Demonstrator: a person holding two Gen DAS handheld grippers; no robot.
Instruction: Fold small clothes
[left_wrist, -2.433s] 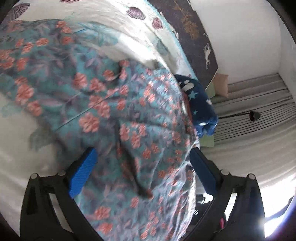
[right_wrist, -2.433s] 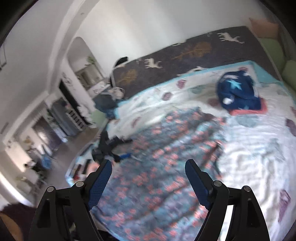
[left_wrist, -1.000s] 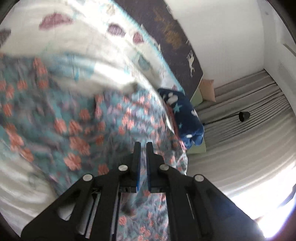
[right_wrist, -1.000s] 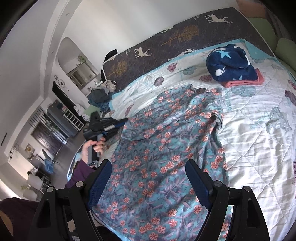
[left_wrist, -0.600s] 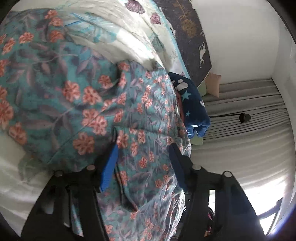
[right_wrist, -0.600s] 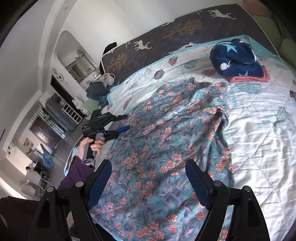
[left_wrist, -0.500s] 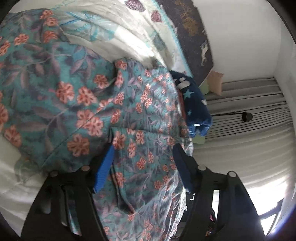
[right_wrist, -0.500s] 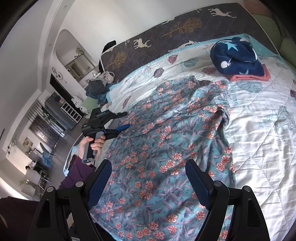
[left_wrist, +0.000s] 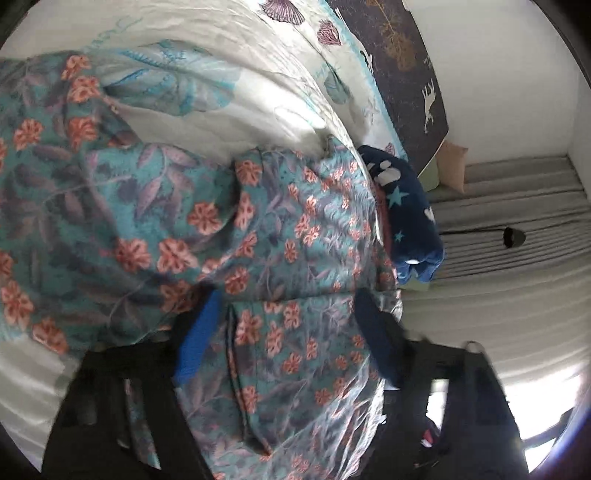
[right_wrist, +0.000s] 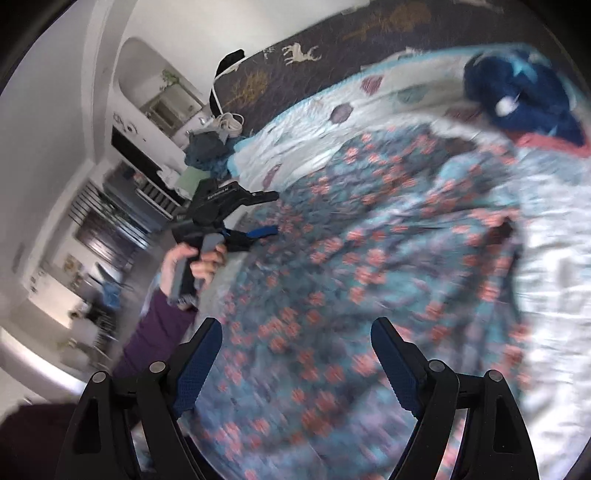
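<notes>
Covering most of the quilt, the floral garment lies spread and rumpled. Over its near part the left gripper has jaws closing with cloth between them, pads not yet pressing. The right gripper hovers spread wide, empty. A navy bundle sits far right.

Both handheld tools are black plastic. The right gripper has angular arms with silver round-headed screws at the pivots and blue, finely textured pads. The left gripper carries small white lettering, too blurred to read, a blue pad and a grey handle. The left hand emerges from a dark purple sleeve.
</notes>
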